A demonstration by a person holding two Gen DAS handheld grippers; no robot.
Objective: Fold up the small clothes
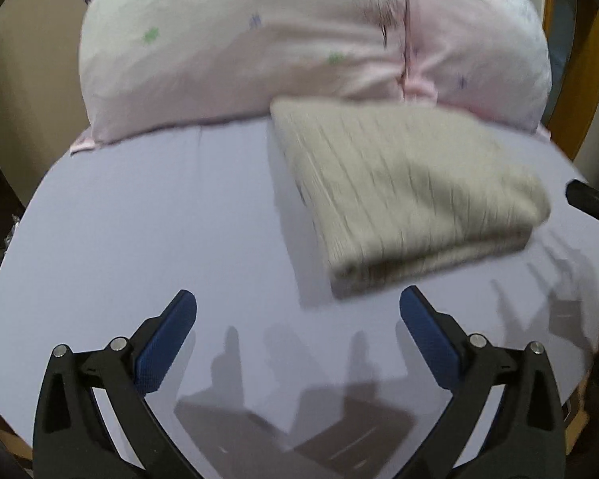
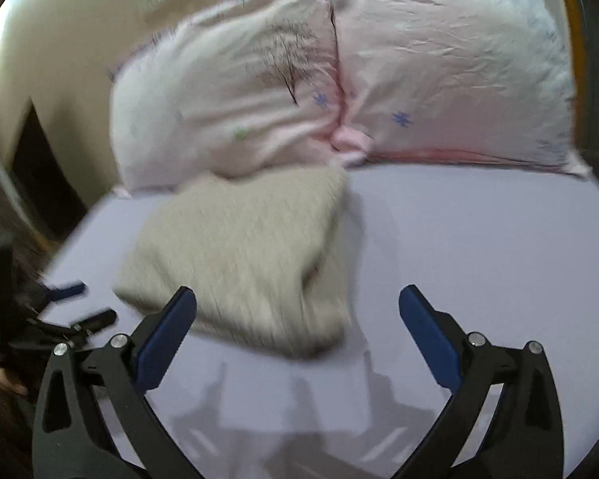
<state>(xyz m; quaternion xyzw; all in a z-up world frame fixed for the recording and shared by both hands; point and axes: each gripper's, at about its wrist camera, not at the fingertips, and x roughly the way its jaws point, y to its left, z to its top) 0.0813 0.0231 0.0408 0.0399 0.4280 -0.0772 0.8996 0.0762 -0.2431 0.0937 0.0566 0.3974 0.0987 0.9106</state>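
A beige ribbed knit garment lies folded into a thick rectangle on the lavender bed sheet, just in front of the pillows. It also shows in the right wrist view. My left gripper is open and empty, hovering over the sheet just short of the garment's near edge. My right gripper is open and empty, above the garment's near right corner. The left gripper also shows in the right wrist view, at the left beside the garment. Both views are motion-blurred.
Two pale pink pillows with small flower prints lean at the head of the bed, touching the garment's far edge; they also show in the right wrist view. A wooden bed frame rises at the right. A beige wall stands at the left.
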